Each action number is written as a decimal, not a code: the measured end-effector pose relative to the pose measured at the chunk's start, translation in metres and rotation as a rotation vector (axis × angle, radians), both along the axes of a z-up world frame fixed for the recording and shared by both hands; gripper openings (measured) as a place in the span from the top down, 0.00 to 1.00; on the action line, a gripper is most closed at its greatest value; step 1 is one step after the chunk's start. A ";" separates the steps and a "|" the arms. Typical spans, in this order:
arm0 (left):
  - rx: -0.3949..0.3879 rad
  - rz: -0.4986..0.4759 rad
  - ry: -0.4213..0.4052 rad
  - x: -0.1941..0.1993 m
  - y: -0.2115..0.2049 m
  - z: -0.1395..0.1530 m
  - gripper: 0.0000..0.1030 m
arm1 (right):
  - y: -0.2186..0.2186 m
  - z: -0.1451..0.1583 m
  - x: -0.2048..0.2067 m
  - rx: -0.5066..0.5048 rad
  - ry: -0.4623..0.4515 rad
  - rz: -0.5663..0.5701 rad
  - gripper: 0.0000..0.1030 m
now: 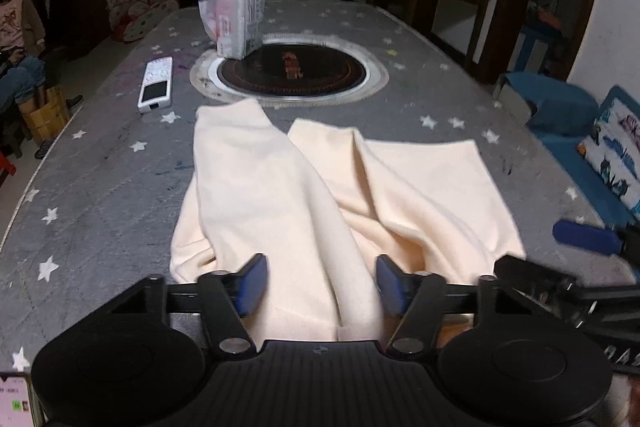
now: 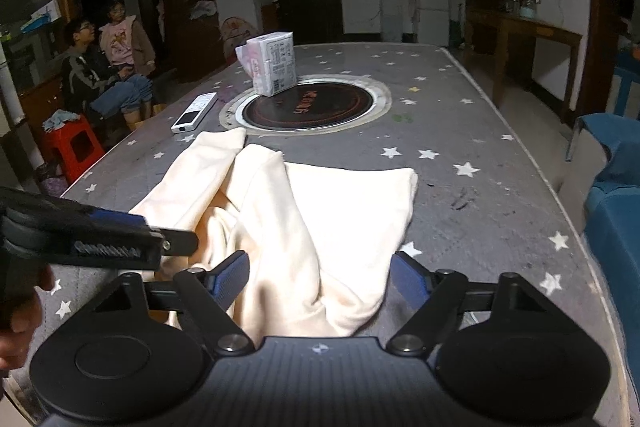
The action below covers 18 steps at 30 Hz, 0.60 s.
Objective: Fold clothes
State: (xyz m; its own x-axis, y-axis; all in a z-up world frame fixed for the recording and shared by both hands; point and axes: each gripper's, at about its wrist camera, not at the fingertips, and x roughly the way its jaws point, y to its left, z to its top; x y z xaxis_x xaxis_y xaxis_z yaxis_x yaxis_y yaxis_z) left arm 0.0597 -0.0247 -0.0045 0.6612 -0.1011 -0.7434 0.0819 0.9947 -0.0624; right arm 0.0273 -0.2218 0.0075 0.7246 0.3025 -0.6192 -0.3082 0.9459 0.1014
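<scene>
Garment: a cream garment (image 1: 320,195), soft, matte and fleece-like, lying rumpled at the near edge of the table; two tube-shaped parts reach toward the table's centre, and a flatter panel spreads toward the right edge.
Folds: broad rounded ridges with shallow shadowed valleys; no sharp creases show.
Table: a long table (image 1: 100,195) with rounded corners, covered in a grey, slightly scuffed cloth printed with white stars.
Centre inset: a round black cooktop plate (image 1: 292,71) with a pale metal ring, glossy, set flush in the middle of the table.
Packet: a clear plastic tissue pack (image 1: 240,23), blocky and crinkled, standing upright on the far-left rim of the inset; its contents appear as white stacked bundles.
Remote: a flat white remote control (image 1: 155,83), rectangular, near the left edge of the table, just beside the inset ring.
Left gripper: the left gripper (image 1: 320,283) has black ribbed housing and blue pads; a ridge of the garment lies between the fingers, with a gap visible at each pad, so the fingers stand released.
Right gripper: the right gripper (image 2: 320,279) is of the same build; its fingers are spread wide around a bunched fold at the near edge, and the pads are not pressing on it.
</scene>
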 end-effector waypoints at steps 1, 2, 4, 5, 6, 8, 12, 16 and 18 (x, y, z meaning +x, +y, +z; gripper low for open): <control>0.002 -0.003 0.008 0.002 0.001 -0.002 0.57 | 0.001 0.000 0.005 0.003 0.007 0.010 0.28; -0.001 -0.004 0.013 0.003 0.002 -0.004 0.65 | 0.001 0.001 0.011 0.005 0.012 0.021 0.29; -0.010 -0.005 0.019 0.004 0.005 -0.007 0.78 | 0.004 0.001 0.021 0.006 0.020 0.044 0.35; -0.018 -0.003 0.020 0.003 0.008 -0.007 0.84 | 0.006 0.001 0.028 0.005 0.025 0.057 0.36; -0.026 0.000 0.022 0.003 0.010 -0.007 0.88 | 0.009 0.001 0.036 0.003 0.032 0.073 0.38; -0.048 0.004 0.018 0.000 0.015 -0.005 0.90 | 0.017 0.001 0.051 0.005 0.042 0.101 0.42; -0.078 0.021 0.005 -0.010 0.027 0.000 0.94 | 0.035 -0.003 0.084 0.014 0.072 0.137 0.46; -0.090 0.060 0.001 -0.020 0.041 0.003 0.96 | 0.054 -0.016 0.113 0.015 0.124 0.157 0.55; -0.097 0.084 -0.004 -0.026 0.051 0.005 0.96 | 0.063 -0.025 0.122 0.008 0.148 0.164 0.62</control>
